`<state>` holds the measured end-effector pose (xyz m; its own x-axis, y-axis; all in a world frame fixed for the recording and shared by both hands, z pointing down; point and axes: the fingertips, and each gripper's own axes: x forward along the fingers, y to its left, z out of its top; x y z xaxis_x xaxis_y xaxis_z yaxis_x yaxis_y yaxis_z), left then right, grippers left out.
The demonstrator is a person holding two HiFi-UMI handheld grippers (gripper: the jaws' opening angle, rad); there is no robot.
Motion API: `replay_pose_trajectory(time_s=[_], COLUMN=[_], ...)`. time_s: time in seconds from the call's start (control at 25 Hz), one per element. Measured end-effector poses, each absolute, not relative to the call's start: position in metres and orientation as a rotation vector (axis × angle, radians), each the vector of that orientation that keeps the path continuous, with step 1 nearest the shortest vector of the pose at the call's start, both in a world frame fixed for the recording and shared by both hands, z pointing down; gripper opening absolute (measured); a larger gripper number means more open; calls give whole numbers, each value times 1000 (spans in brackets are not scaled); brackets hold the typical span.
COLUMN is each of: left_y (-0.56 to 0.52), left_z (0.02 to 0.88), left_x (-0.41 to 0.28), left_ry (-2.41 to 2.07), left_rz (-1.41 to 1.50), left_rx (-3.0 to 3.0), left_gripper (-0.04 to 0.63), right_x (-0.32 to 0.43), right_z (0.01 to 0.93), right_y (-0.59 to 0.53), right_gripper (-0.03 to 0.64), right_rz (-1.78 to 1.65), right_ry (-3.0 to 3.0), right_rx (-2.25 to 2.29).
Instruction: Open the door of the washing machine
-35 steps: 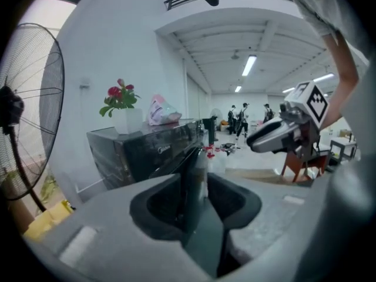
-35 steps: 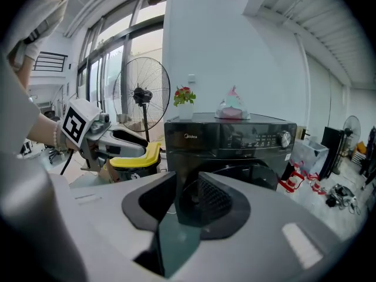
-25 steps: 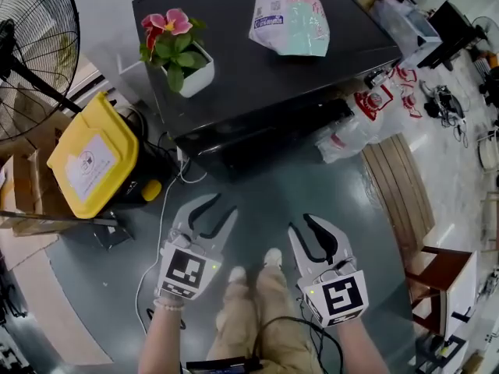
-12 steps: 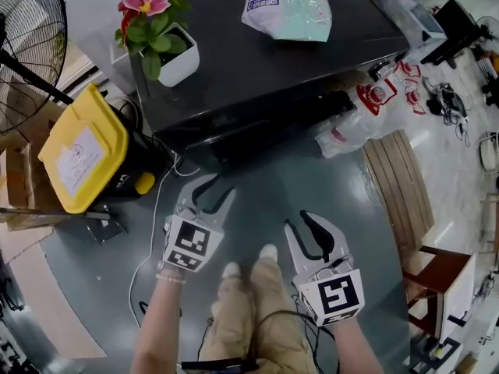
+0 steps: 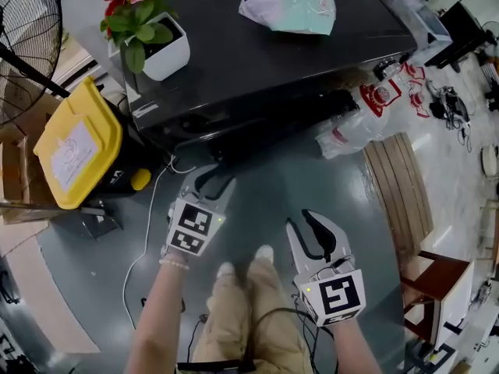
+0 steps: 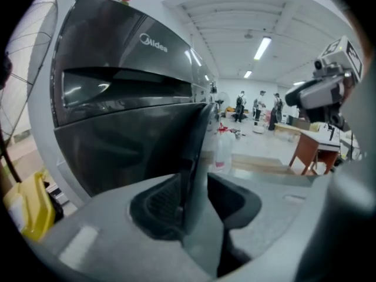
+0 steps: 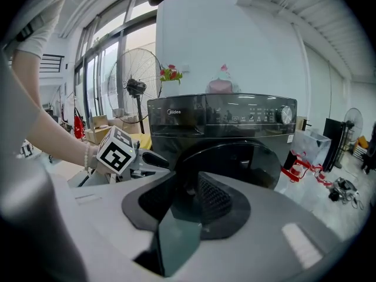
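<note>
Grey floor (image 5: 327, 185) lies bare before the washing machine (image 5: 257, 61), with a yellow bin (image 5: 70, 150) at its left corner and plastic bags (image 5: 366, 115) at its right. Our left gripper (image 5: 214, 185), jaws apart, sits close to the front door (image 7: 235, 157). Our right gripper (image 5: 306, 232) hangs farther back, also parted and empty.

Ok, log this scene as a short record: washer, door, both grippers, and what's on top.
washer: dark front-loader, facing the person
door: round, dark, not swung open
left gripper: open, at the door's edge, which seems to sit between the jaws, unclamped
right gripper: open, empty, back from the washer
on top: flower pot, bag
beside washer: yellow bin, fan
</note>
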<state>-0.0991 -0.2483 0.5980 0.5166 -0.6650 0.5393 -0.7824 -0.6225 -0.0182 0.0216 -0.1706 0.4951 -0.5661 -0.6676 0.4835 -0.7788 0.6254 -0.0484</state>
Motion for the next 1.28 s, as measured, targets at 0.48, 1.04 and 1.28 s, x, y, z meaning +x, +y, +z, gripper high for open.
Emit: replay_pose_trajectory(time_s=[0.48, 1.04, 1.28], left_y=[-260, -262, -260], left_z=[619, 619, 619], left_x=[-85, -89, -88], left_ry=[-1202, -1249, -1269], left_rz=[842, 845, 808], left_rx=[2540, 2509, 2483], left_gripper=[111, 55, 54], right_x=[39, 40, 43], right_z=[509, 506, 505], right_y=[-171, -171, -170], right_gripper=[101, 101, 101], right_rz=[377, 388, 390], right_ry=[-2402, -2407, -2405], right_rx=[1164, 1177, 1180])
